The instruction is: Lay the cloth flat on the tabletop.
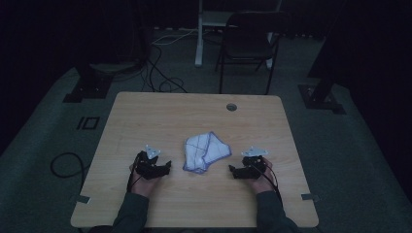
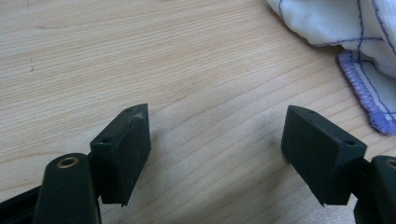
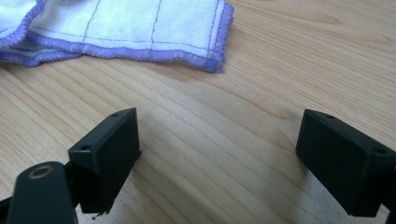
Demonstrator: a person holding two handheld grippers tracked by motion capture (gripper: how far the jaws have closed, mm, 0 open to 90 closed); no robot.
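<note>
Landmark: cloth (image 1: 206, 151), white with purple stitched hem and thin grid lines, lying crumpled and partly folded over itself at the middle of the wooden table (image 1: 145, 111), nearer the person's edge.

1. Left gripper (image 1: 165, 167) — left of the cloth, just beside its lower left edge, not touching. Jaws stand wide apart with bare wood between them; nothing held. In the left gripper view the cloth (image 2: 355, 32) sits ahead and off to the upper right, its hemmed corner near the right jaw.

2. Cloth, long axis — runs roughly from its near left corner toward its far right corner; the purple hem is the likeliest hold.

3. Right gripper (image 1: 234, 172) — right of the cloth, just beside its lower right edge, apart from it. Jaws spread wide, empty. In the right gripper view the cloth (image 3: 130, 28) lies ahead and to the upper left, a hemmed corner pointing toward the gap.

4. Nearness — both grippers flank the cloth about equally; neither is clearly closer.

5. Hard to make out — the high view is dim; how many layers the cloth has and where its hidden corners lie cannot be told. Each gripper view cuts the cloth off at the frame edge.
</note>
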